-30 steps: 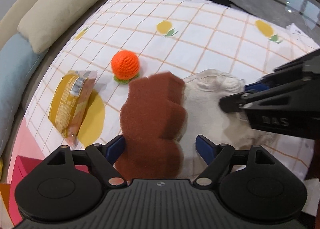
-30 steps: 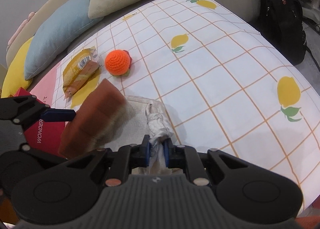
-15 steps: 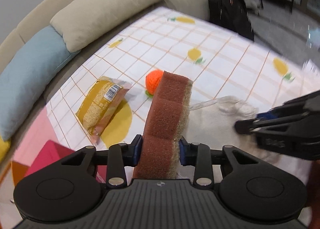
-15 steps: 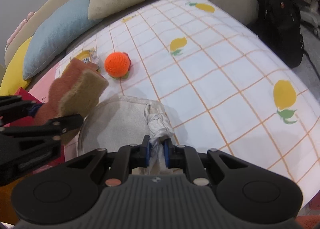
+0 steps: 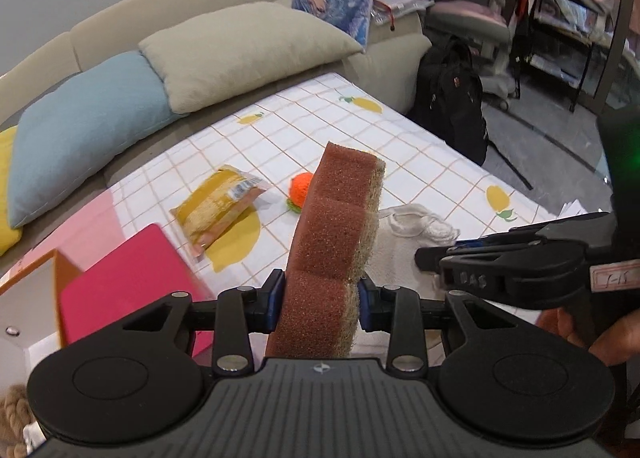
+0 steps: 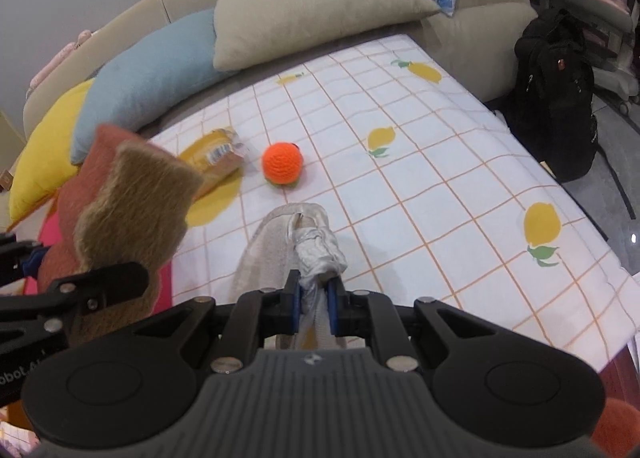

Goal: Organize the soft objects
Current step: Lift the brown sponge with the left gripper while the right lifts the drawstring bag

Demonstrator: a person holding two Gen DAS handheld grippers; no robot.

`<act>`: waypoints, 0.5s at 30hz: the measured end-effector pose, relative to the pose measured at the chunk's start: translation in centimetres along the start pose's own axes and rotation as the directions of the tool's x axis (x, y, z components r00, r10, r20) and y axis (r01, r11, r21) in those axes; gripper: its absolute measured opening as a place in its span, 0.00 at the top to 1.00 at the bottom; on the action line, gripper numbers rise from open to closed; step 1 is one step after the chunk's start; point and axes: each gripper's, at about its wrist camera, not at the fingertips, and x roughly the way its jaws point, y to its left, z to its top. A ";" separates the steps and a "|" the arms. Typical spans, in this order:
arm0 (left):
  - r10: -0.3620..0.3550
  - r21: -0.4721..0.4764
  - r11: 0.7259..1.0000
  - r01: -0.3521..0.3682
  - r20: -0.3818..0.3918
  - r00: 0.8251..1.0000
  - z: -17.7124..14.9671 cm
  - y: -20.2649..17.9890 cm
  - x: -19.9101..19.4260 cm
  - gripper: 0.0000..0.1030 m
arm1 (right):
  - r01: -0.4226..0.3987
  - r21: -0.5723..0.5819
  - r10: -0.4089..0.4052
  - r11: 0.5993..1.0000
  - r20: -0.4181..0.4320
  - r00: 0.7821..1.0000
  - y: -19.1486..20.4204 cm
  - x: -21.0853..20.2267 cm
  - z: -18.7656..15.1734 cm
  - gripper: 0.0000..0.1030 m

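My left gripper [image 5: 320,300] is shut on a brown scouring sponge [image 5: 336,242] and holds it upright above the table; the sponge also shows in the right wrist view [image 6: 132,213]. My right gripper [image 6: 314,298] is shut on a white towel [image 6: 276,250] and lifts its bunched edge off the lemon-print tablecloth [image 6: 440,185]; the towel also shows in the left wrist view [image 5: 416,225], with the right gripper [image 5: 424,258] over it. An orange crocheted ball [image 6: 281,163] lies on the cloth beyond the towel.
A yellow snack packet [image 5: 218,213] lies left of the ball. A pink box [image 5: 124,286] stands at the near left. Yellow, blue and beige cushions [image 6: 312,21] line the sofa behind. A black backpack [image 6: 556,97] stands off the table's right side.
My left gripper closed on the sponge, raised it and tilted up so the sofa and room show. My right gripper lifted the towel edge higher.
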 end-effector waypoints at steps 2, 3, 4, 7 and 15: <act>-0.001 -0.028 1.000 0.001 0.014 1.000 -0.5 0.6 -1.2 0.61 | 0.004 -0.009 -0.004 1.000 0.022 1.000 0.7 -1.2 -0.2 0.89; -0.002 -0.044 0.999 0.003 0.023 1.000 -0.7 1.0 -1.9 0.61 | 0.004 -0.013 -0.004 1.000 0.034 0.999 1.0 -1.8 -0.4 0.89; 0.001 -0.057 0.998 0.001 0.034 0.999 -1.1 1.3 -2.6 0.61 | 0.002 -0.018 -0.001 1.000 0.044 0.999 1.4 -2.4 -0.5 0.89; 0.018 -0.090 0.996 -0.012 0.061 0.998 -2.0 2.4 -4.5 0.61 | -0.006 -0.038 0.008 0.999 0.072 0.997 2.7 -4.2 -1.0 0.89; 0.098 -0.215 0.974 -0.070 0.122 0.988 -4.9 6.8 -8.4 0.61 | 0.018 -0.168 0.008 0.986 0.157 0.988 6.8 -8.0 -1.3 0.89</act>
